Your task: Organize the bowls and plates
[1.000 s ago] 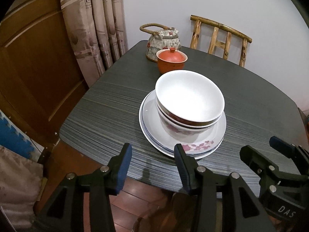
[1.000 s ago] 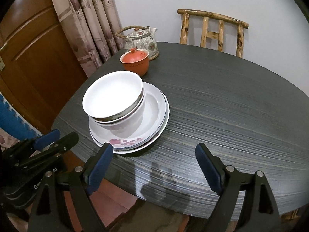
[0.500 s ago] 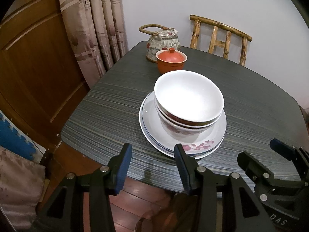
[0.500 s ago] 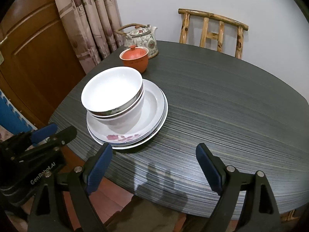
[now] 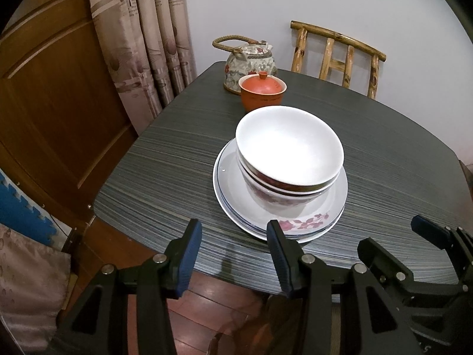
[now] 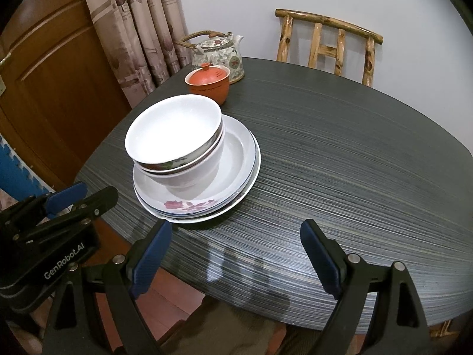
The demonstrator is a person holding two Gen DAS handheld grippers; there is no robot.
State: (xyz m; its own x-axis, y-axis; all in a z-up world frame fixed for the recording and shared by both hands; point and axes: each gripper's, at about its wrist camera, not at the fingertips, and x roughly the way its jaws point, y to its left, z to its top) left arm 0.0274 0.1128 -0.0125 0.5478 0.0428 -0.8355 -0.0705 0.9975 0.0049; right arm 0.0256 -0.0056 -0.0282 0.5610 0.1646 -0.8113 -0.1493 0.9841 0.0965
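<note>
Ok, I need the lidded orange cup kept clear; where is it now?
The orange cup stands toward the table's far side, just in front of the floral teapot and behind the stacked bowls.

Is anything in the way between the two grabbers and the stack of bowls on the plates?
Nothing visible is. The left gripper and right gripper both hang open at the table's near edge, with only bare tabletop before the bowls stacked on the plates. The orange lidded cup and teapot stand behind the stack.
</note>
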